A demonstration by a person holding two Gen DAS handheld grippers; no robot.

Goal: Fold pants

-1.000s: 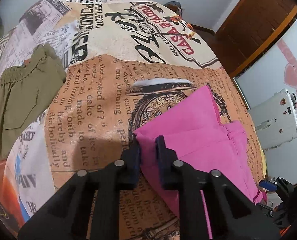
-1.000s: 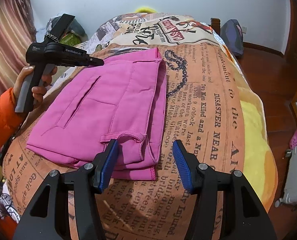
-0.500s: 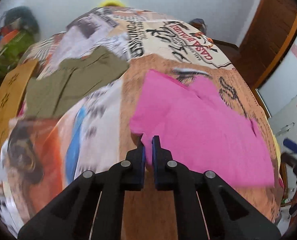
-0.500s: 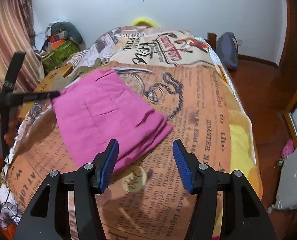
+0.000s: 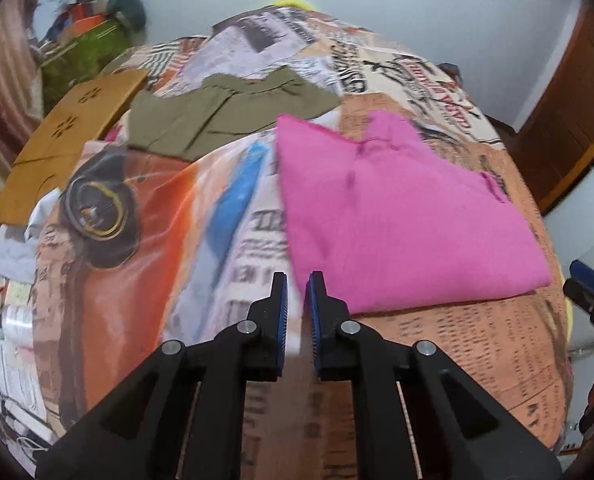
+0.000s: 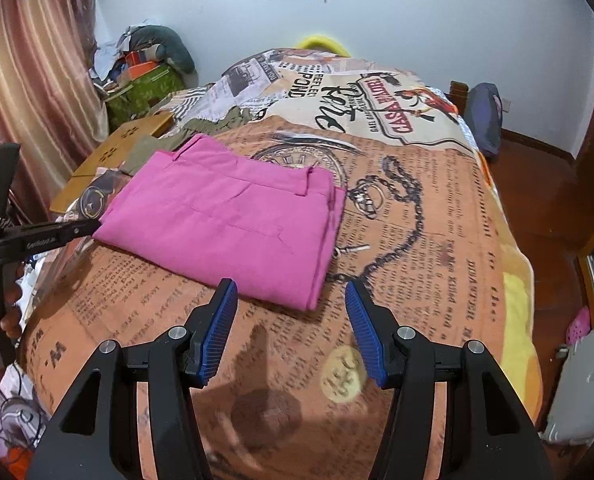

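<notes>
1. Cardboard sheet: brown, flat, at the bed's left edge, left of the pink pants and touching the olive garment's left side.
2. Olive garment: spread on the bedspread, just beyond the far-left corner of the pink pants; edges appear to touch in the right wrist view.
3. Left gripper: jaws nearly closed, narrow gap only, nothing held. Positioned just off the near-left corner of the pink pants; contact with the fabric cannot be told owing to blur. Seen from the side in the right wrist view, tip at the left corner of the pants.
4. Pink pants: folded into a compact rectangle, lying flat on the printed bedspread, roughly mid-bed. Waistband and belt loop toward the far-right edge; back pocket seam visible on the top layer.
5. Right gripper: jaws wide apart, empty. Held above the bedspread, just short of the near-right corner of the pink pants, not touching them.
</notes>
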